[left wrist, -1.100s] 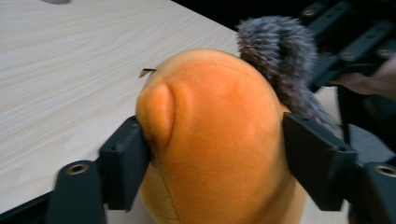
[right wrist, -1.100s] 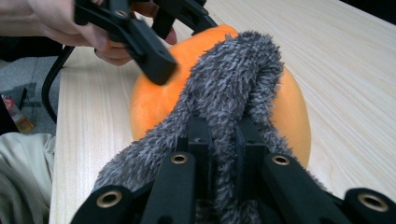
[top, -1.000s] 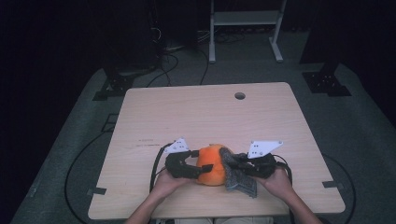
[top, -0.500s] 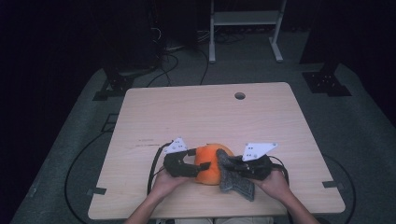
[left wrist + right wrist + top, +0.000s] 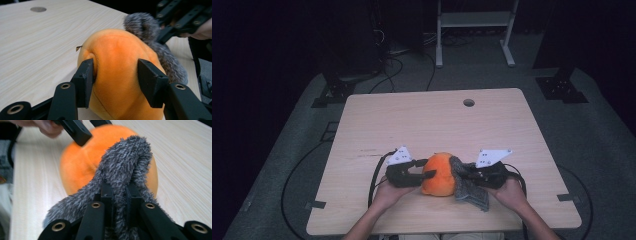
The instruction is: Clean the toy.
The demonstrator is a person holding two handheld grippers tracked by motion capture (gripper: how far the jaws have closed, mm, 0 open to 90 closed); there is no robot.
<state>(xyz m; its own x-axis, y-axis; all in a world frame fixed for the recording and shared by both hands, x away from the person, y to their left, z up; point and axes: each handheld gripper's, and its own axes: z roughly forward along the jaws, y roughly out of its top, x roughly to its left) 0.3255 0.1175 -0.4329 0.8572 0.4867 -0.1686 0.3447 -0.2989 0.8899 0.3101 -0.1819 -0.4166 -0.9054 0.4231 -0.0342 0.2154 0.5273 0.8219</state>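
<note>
A round orange plush [image 5: 438, 172] lies near the table's front edge, with a grey fuzzy cloth [image 5: 469, 192] draped over its right side. My left gripper [image 5: 115, 72] comes at the plush [image 5: 117, 57] from the left. Its jaws have just been closing with the plush between them, and the pads now dent the plush's sides. My right gripper [image 5: 120, 192] is shut on a fold of the grey cloth [image 5: 125, 160], which arches over the plush [image 5: 77, 162]. In the high view the left gripper [image 5: 428, 174] and the right gripper [image 5: 462, 175] face each other across the plush.
The light wooden table [image 5: 427, 120] has a round cable hole [image 5: 468, 102] near its far edge. Behind the table, on the dark floor, stand a white frame [image 5: 472, 30] and loose cables [image 5: 392, 55]. The person's hands rest at the table's front edge.
The left gripper's jaws have closed in on the orange plush. Both hands stay about where they were, and the right gripper keeps its hold on the grey cloth.
</note>
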